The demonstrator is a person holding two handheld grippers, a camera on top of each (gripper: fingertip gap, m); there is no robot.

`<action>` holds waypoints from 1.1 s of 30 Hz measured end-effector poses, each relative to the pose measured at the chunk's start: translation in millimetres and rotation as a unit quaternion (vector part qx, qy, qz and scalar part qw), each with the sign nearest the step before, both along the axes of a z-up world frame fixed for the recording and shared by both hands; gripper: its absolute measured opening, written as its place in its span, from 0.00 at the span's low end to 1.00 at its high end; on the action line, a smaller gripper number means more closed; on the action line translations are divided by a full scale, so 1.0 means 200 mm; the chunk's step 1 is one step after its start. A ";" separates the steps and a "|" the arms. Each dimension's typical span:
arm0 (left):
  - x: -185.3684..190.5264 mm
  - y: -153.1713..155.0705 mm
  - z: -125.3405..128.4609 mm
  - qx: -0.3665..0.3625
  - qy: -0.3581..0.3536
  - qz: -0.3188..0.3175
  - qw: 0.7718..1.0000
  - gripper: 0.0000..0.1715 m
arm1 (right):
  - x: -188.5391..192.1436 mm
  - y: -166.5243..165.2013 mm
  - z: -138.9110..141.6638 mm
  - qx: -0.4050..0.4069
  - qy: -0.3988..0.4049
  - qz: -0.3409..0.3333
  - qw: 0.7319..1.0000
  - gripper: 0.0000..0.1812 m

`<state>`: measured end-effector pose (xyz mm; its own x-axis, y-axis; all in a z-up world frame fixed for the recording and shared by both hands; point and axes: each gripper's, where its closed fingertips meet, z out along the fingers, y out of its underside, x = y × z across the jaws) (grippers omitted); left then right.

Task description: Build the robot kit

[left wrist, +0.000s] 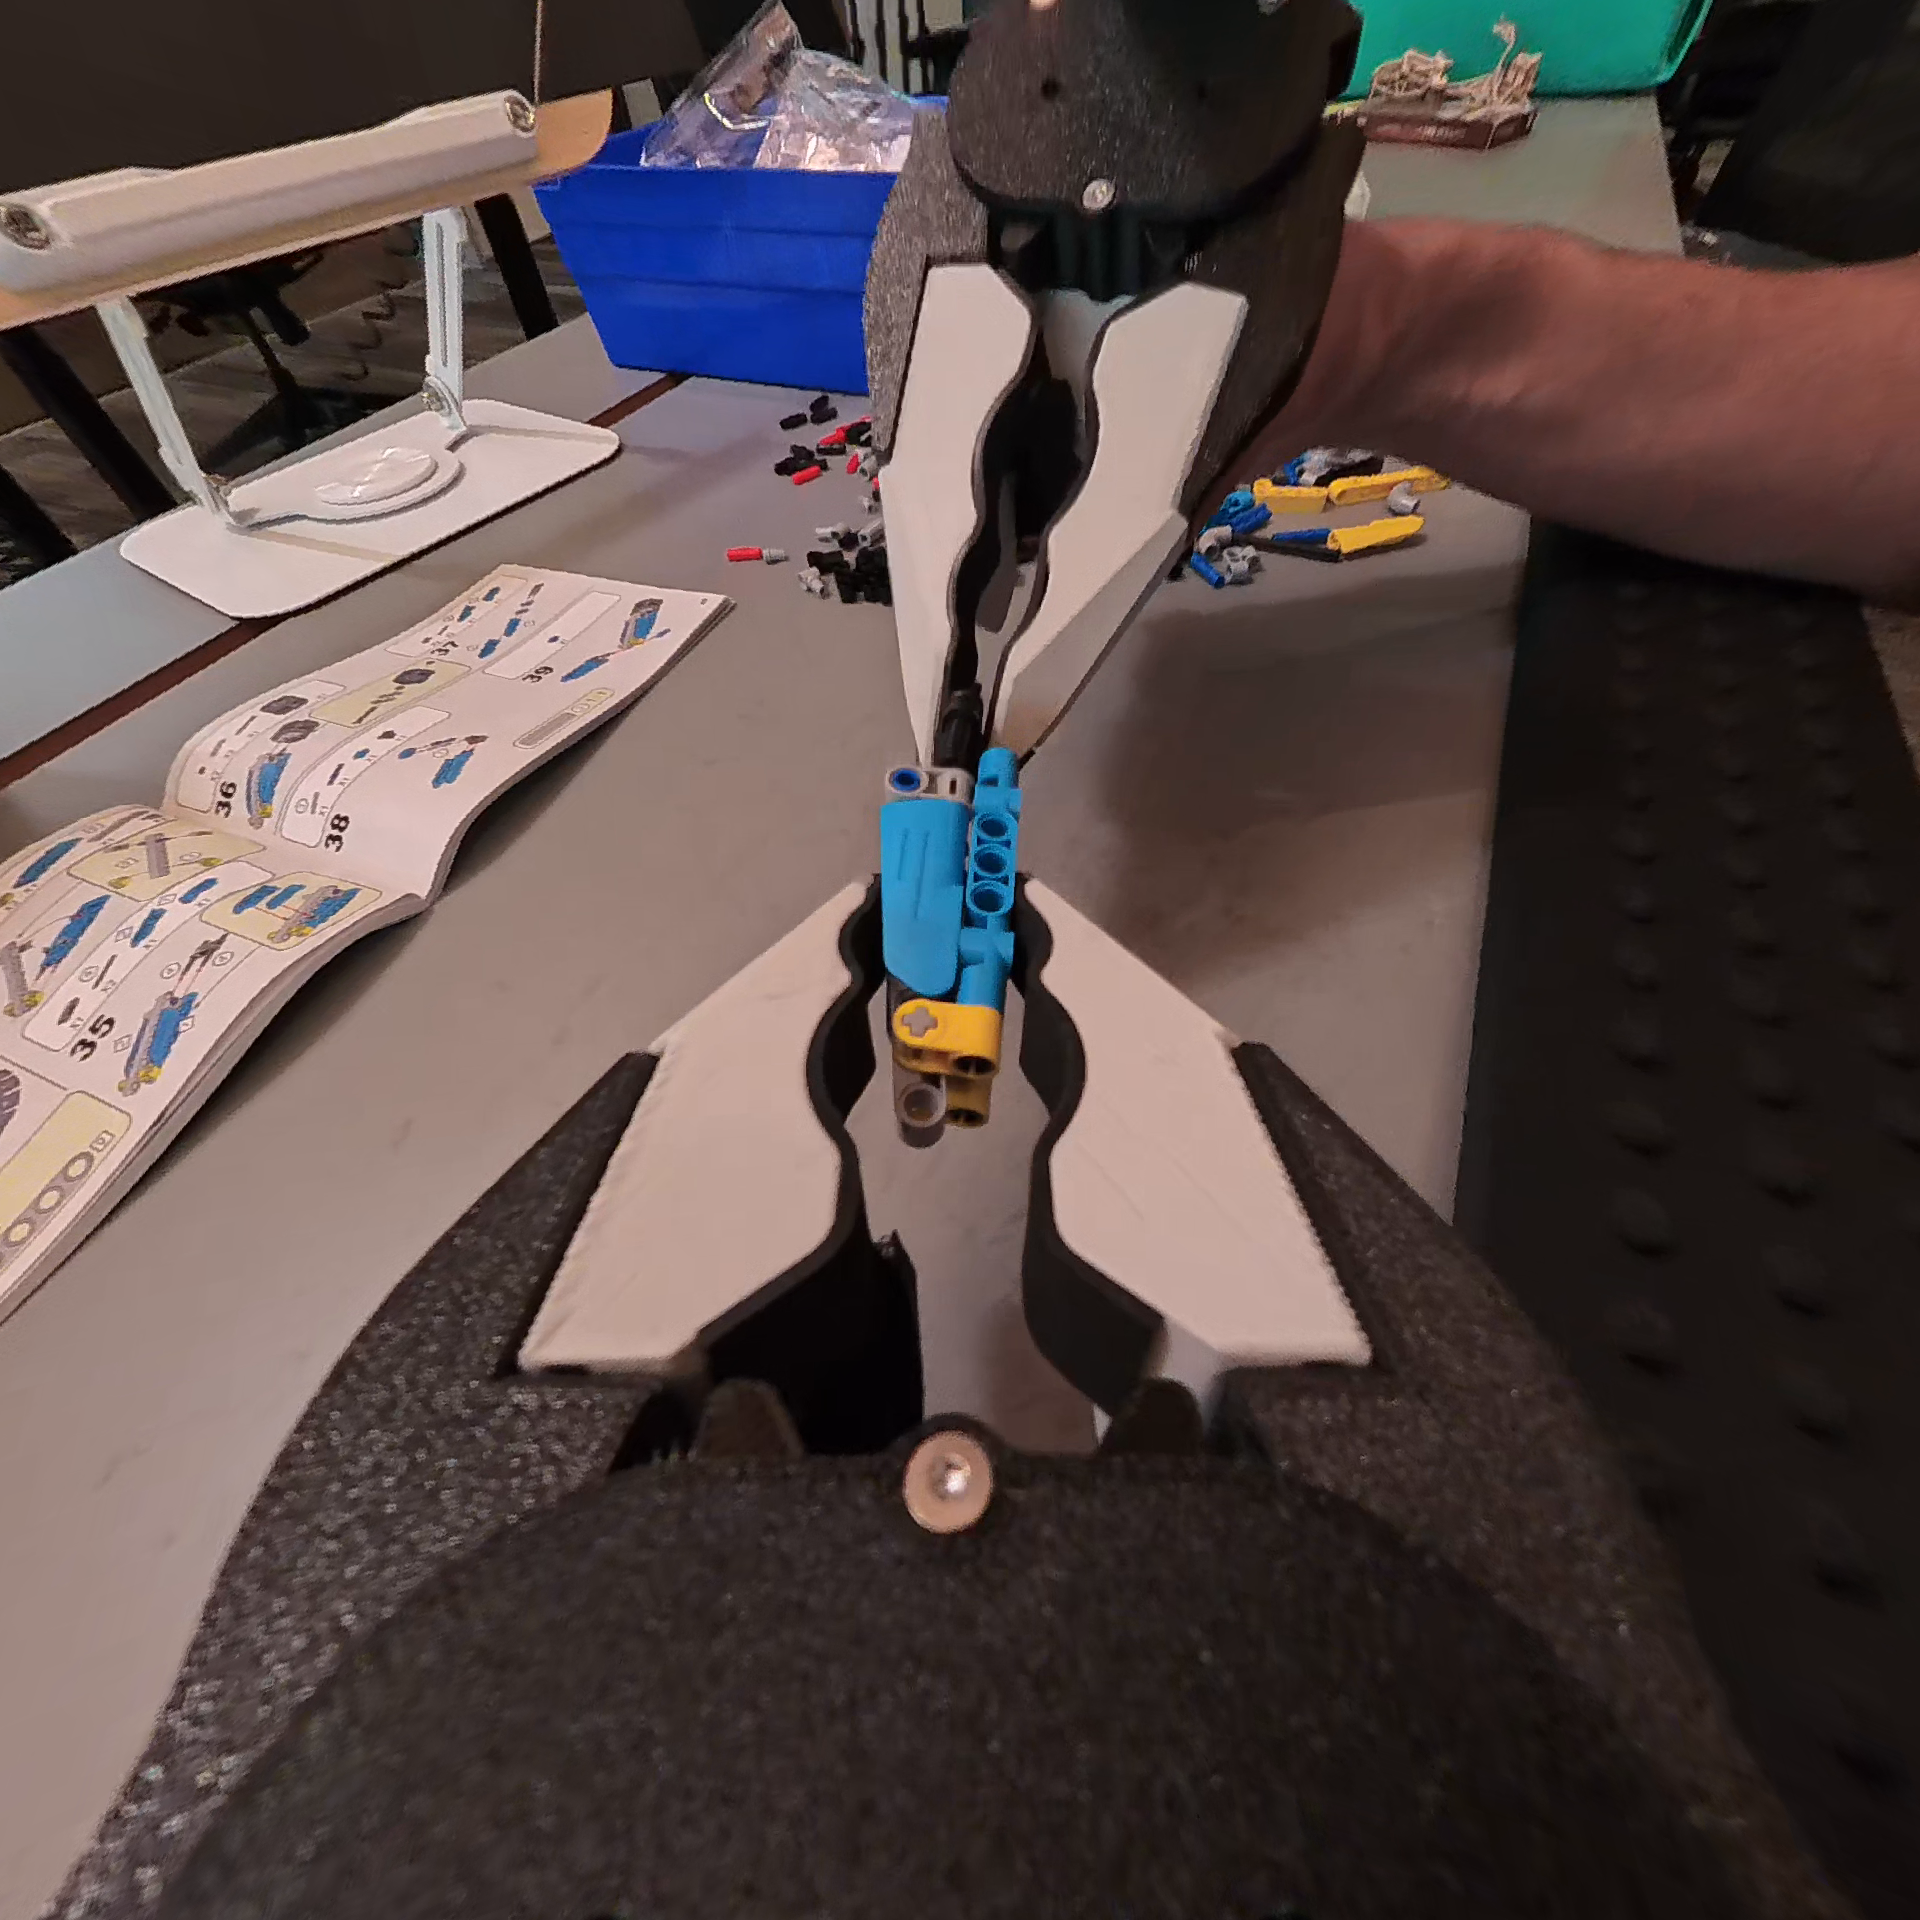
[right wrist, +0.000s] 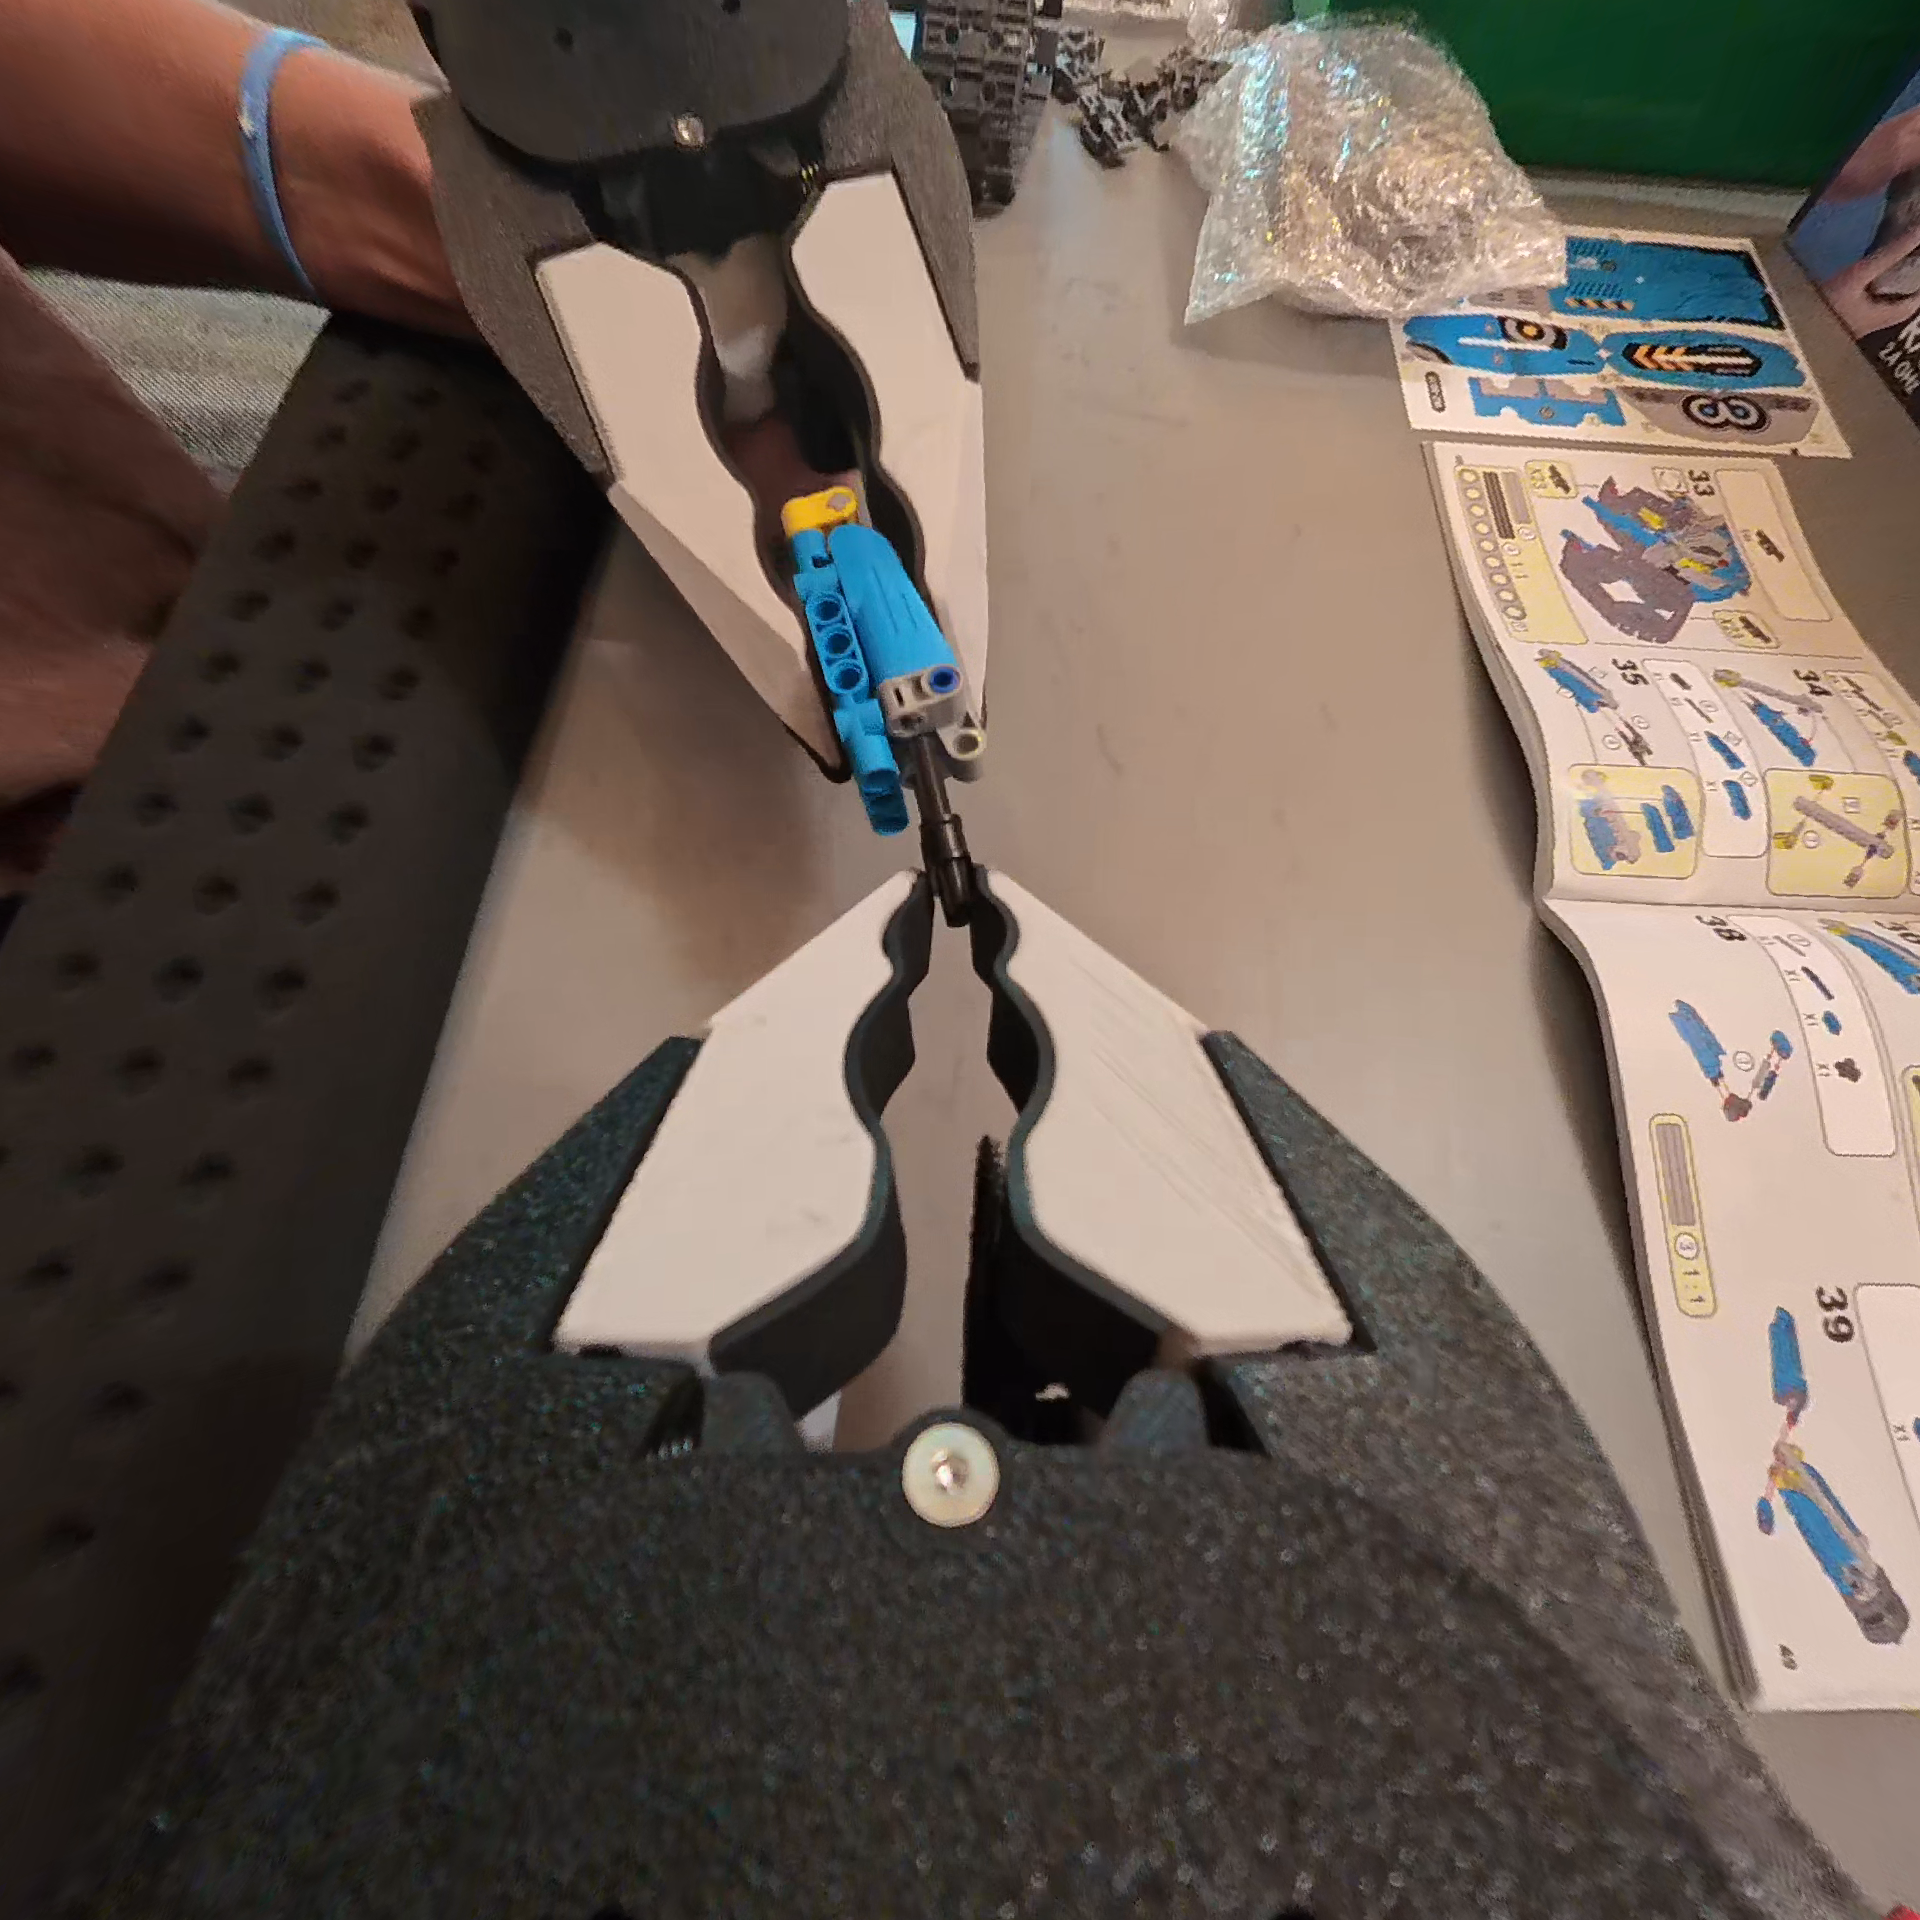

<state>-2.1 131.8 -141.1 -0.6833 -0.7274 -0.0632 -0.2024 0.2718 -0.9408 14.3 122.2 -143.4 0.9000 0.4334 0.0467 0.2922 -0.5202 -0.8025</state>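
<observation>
A small brick assembly of blue beams with a yellow connector and a grey end piece (left wrist: 940, 914) is held above the grey table (left wrist: 644, 1039). My left gripper (left wrist: 945, 888) is shut on its blue middle. A black axle (right wrist: 940, 831) sticks out of the grey end. My right gripper (right wrist: 948, 883) is shut on the axle's free end, facing the left gripper tip to tip. In the left wrist view the right gripper (left wrist: 966, 727) comes in from above, with the axle (left wrist: 956, 717) between its tips. In the right wrist view the left gripper (right wrist: 904, 743) holds the assembly (right wrist: 862, 644).
An open instruction booklet (left wrist: 343, 790) (right wrist: 1714, 935) lies on the table. Loose small pieces (left wrist: 842, 520), yellow and blue parts (left wrist: 1330, 509), a blue bin (left wrist: 717, 249) and a white stand (left wrist: 364, 499) sit farther back. A black perforated mat (right wrist: 208, 831), a sticker sheet (right wrist: 1610, 343) and a plastic bag (right wrist: 1351, 177) lie nearby. Only a small space, under 4 cm, lies between the two pairs of fingers.
</observation>
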 end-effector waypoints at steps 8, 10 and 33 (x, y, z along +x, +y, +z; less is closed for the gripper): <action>0.00 -0.01 -0.08 0.044 0.020 0.001 0.999 0.13 | 0.00 -0.01 -0.08 -0.037 -0.065 -0.003 0.997 0.03; 0.00 -0.01 -0.08 0.045 0.027 0.000 0.999 0.12 | 0.00 -0.01 -0.08 -0.033 -0.070 0.001 0.997 0.03; 0.01 0.00 -0.09 0.026 0.047 0.003 0.999 0.13 | 0.00 0.02 -0.09 -0.005 0.006 0.002 1.000 0.04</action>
<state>-0.4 132.4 -158.2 -0.6839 -0.7286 -0.0369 -0.2907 0.3186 -0.9022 14.8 126.1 -160.4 0.8986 0.4377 0.0309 0.2842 -0.5268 -0.8011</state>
